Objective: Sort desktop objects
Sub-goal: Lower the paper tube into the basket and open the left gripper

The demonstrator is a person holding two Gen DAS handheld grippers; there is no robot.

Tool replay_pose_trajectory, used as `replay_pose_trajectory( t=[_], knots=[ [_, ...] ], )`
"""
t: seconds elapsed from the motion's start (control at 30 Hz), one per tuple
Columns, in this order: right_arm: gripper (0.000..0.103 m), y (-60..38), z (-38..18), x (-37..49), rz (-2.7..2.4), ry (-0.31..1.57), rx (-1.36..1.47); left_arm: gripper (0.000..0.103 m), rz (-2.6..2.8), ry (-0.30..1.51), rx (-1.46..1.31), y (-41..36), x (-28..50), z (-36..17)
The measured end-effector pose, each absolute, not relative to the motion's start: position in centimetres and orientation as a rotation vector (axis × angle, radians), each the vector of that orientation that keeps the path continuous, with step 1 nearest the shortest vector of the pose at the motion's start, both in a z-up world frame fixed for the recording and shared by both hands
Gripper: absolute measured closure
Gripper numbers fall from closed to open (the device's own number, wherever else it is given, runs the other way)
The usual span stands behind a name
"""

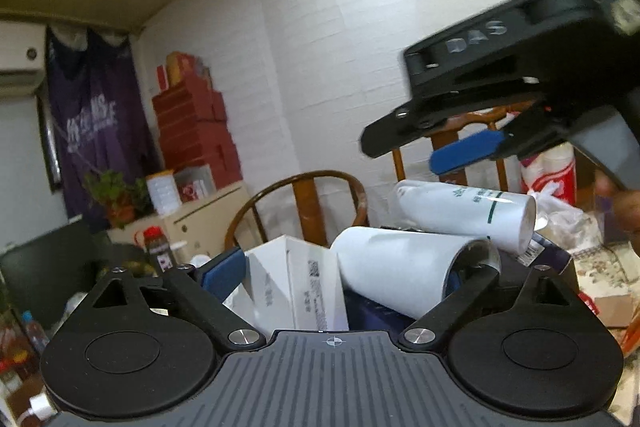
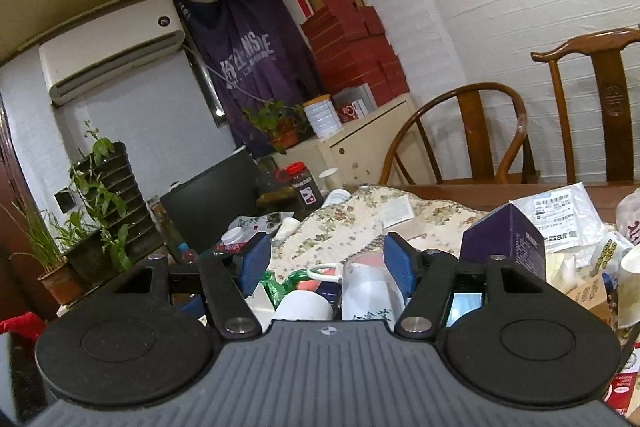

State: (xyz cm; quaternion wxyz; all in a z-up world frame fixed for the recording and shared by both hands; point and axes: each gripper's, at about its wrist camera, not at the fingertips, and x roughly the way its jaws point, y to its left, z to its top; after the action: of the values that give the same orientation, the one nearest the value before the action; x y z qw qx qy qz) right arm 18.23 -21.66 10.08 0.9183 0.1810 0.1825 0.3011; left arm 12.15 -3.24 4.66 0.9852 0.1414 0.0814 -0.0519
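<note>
- Left wrist view: my left gripper [image 1: 348, 275] stands with its jaws spread wide, gripping nothing. A white paper cup [image 1: 404, 273] lies on its side between them, mouth toward the right finger; I cannot tell whether it touches that finger. A white carton [image 1: 296, 283] leans just beside the cup on the left. I judge both were dropped here as one sorted pile.
- Same view: a second white cup [image 1: 468, 215] lies tilted behind the first. My right gripper [image 1: 432, 149] hangs above it, jaws parted and empty.
- Right wrist view: the right gripper's blue pads [image 2: 258, 263] stand apart over a white cup [image 2: 370, 291], clear of it.
- Obstructions: a purple box [image 2: 508, 243] stands upright just beside the right finger; a shipping bag [image 2: 560, 215] and a flowered cloth [image 2: 360, 219] crowd the wooden table [image 2: 472, 199] behind.
</note>
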Motion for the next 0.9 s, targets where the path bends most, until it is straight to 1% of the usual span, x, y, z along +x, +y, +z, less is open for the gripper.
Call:
replay_pose_trajectory(
  t=[0.1, 0.27, 0.4, 0.67, 0.77, 0.83, 0.9],
  knots=[
    [0.035, -22.3, 9.8, 17.6, 0.629, 0.367, 0.391, 0.004, -0.112, 0.145, 0.27, -3.2, 11.2, 5.1],
    [0.033, -23.4, 9.7, 16.6, 0.636, 0.354, 0.419, 0.0, -0.106, 0.113, 0.323, -3.6, 9.5, 5.2],
    [0.026, -24.2, 9.5, 15.8, 0.627, 0.342, 0.433, 0.0, -0.114, 0.122, 0.322, -3.5, 8.5, 4.7],
    [0.026, -25.5, 8.8, 14.0, 0.606, 0.342, 0.44, 0.0, -0.111, 0.148, 0.276, -2.9, 6.2, 3.3],
    [0.022, -26.2, 8.7, 12.7, 0.574, 0.331, 0.414, 0.0, -0.124, 0.136, 0.257, -2.9, 4.3, 3.2],
    [0.016, -27.1, 8.6, 11.5, 0.546, 0.329, 0.404, 0.0, -0.143, 0.128, 0.246, -3.0, 2.9, 3.1],
    [0.014, -28.3, 8.1, 10.1, 0.502, 0.333, 0.4, 0.0, -0.163, 0.118, 0.238, -3.2, 1.4, 2.9]
  ],
)
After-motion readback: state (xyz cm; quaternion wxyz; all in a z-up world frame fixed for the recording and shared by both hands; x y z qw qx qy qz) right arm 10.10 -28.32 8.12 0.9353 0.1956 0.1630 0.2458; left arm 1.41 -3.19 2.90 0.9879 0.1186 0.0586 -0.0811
